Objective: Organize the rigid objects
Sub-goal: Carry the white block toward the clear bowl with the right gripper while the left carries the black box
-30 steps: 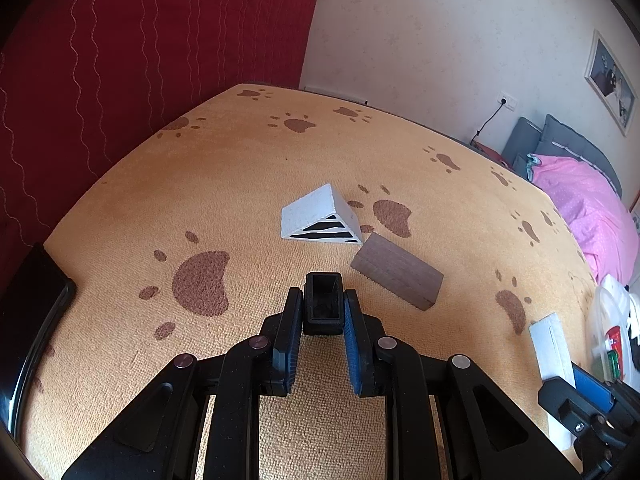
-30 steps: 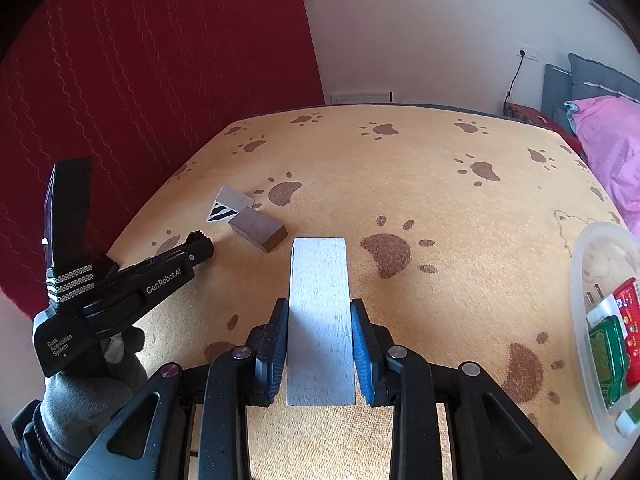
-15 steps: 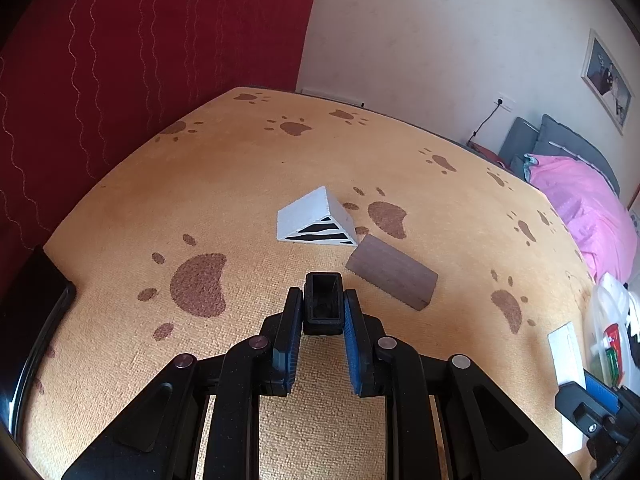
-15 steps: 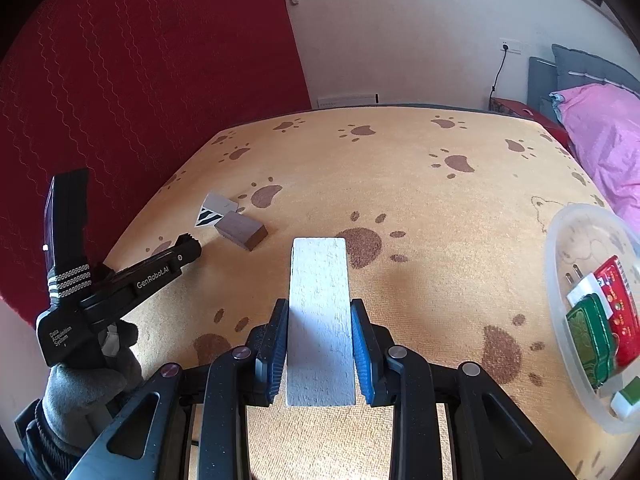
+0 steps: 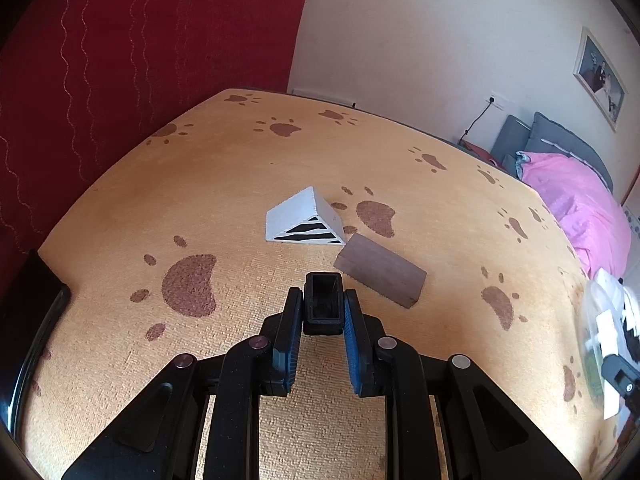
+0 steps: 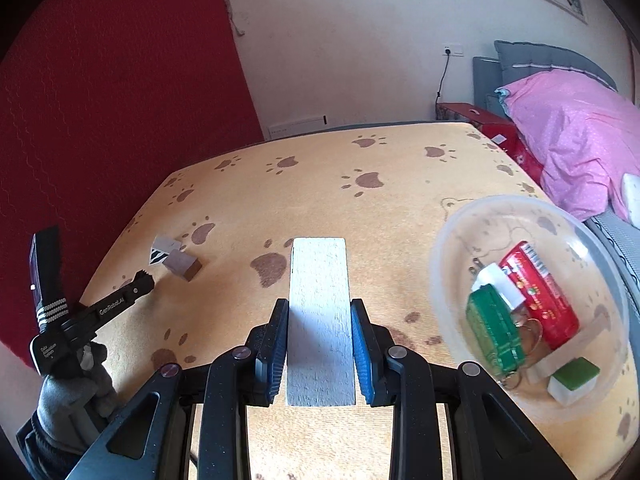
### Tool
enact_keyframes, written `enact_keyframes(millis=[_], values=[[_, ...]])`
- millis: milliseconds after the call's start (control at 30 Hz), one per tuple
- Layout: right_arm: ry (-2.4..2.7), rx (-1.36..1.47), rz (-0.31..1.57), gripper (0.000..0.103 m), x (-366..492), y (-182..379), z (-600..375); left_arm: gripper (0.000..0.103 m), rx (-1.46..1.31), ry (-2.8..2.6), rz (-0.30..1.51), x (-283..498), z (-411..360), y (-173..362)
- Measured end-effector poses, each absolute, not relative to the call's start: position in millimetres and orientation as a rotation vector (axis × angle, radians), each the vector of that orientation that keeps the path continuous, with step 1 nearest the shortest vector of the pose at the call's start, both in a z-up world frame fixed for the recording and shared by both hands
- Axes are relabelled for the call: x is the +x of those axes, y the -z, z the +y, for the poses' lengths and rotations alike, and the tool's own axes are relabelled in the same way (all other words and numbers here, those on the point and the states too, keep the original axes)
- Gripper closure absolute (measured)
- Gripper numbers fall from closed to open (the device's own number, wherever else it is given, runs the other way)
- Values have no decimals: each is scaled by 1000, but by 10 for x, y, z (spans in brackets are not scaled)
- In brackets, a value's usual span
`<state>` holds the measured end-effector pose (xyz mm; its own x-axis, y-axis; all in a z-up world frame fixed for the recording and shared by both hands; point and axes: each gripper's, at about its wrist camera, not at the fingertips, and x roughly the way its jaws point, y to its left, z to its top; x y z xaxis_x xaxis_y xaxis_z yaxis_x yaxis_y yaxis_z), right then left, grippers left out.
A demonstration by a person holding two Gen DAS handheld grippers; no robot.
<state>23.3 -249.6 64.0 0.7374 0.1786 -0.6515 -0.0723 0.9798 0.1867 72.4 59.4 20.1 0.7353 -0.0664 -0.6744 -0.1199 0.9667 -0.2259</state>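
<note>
**Two loads carried, one crowded bowl**

Our biggest risk is the clear bowl (image 6: pixel 452 240) at the right: it already holds boxes, and the long white block (image 6: pixel 320 320), pinched in our right gripper (image 6: pixel 320 344), could tip its rim. Smaller: our left gripper (image 5: pixel 323 320) clamps a small black box (image 5: pixel 323 304) near the tips above the surface (image 5: pixel 240 168); it may slip.

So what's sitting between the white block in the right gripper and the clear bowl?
Nothing: in the right wrist view only bare paw-print cloth separates the white block from the clear bowl.
</note>
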Motion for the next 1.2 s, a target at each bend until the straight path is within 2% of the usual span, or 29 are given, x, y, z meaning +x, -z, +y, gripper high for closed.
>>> enact_keyframes(millis=[767, 1200], values=[[134, 269, 665, 72, 70, -677, -3629, 83, -218, 96, 761, 558, 187, -346], [100, 284, 679, 72, 77, -586, -3799, 83, -153, 166, 757, 532, -279, -493]])
